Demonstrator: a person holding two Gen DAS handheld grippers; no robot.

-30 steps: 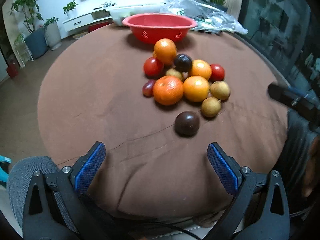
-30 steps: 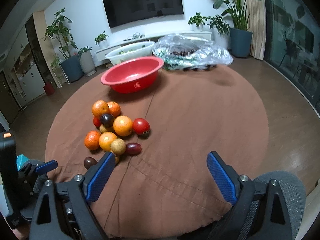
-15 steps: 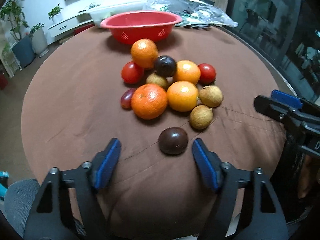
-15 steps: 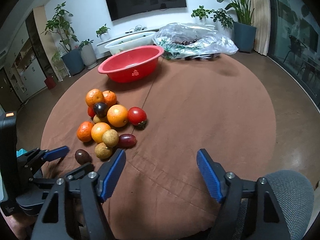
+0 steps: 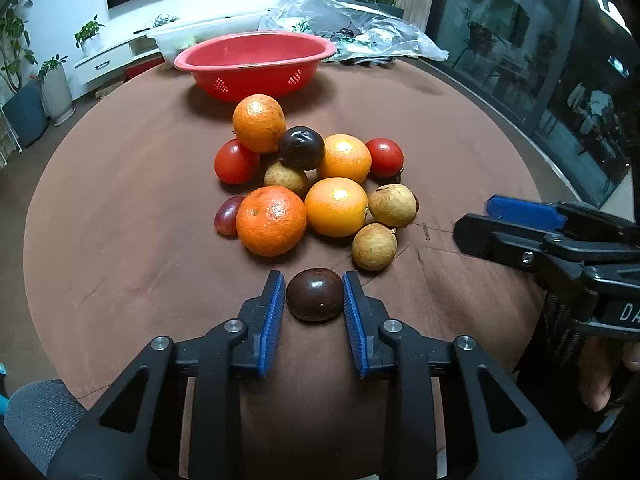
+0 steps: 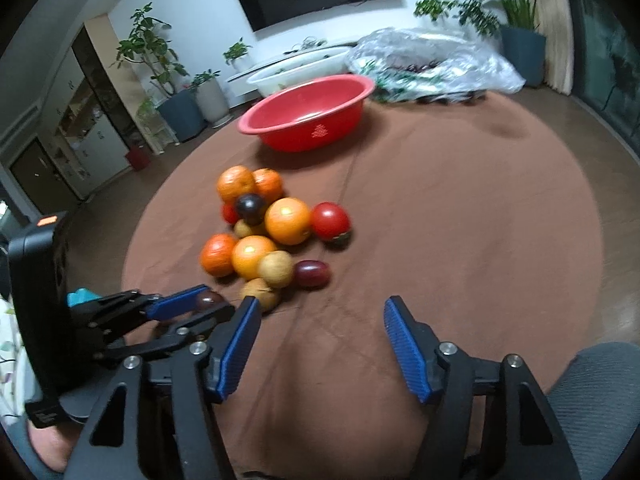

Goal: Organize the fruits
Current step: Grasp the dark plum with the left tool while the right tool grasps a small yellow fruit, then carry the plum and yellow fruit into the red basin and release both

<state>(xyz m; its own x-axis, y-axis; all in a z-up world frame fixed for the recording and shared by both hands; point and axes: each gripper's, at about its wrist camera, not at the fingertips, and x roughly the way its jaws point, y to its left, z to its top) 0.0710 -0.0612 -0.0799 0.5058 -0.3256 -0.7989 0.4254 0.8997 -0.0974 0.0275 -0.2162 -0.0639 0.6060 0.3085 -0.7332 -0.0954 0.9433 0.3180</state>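
- Left gripper [image 5: 315,295]: blue pads closed against both sides of a dark brown round fruit [image 5: 315,294], likely a passion fruit. The fruit sits on the brown tablecloth [image 5: 120,208] at the near edge of the fruit pile; whether it is lifted off the cloth cannot be told.
- From the right wrist view, the same left gripper [image 6: 200,307] shows at lower left, with the dark fruit [image 6: 209,300] partly visible between its fingers.
- Right gripper [image 6: 320,344]: jaws spread wide, nothing between them, held over bare cloth near the table edge, to the right of the pile. In the left wrist view it [image 5: 480,224] enters from the right edge, close to the tan fruits.
- Fruit pile, mid-table: four oranges, the nearest a deep-coloured one [image 5: 271,221] with a lighter orange [image 5: 336,207] touching it on the right.
- Two tan round fruits [image 5: 392,205] [image 5: 374,246] lie at the right near corner of the pile, just beside the held fruit.
- Two red tomatoes [image 5: 237,161] [image 5: 384,157] flank the pile; a dark plum-like fruit [image 5: 301,148] rests on top between oranges; a small purple-red fruit [image 5: 227,215] touches the deep orange's left side.
- Red basin [image 5: 256,66] stands beyond the pile, apart from it; nothing visible inside.
- Clear plastic bag [image 5: 360,28] and a white tub [image 5: 192,36] lie at the far table edge.
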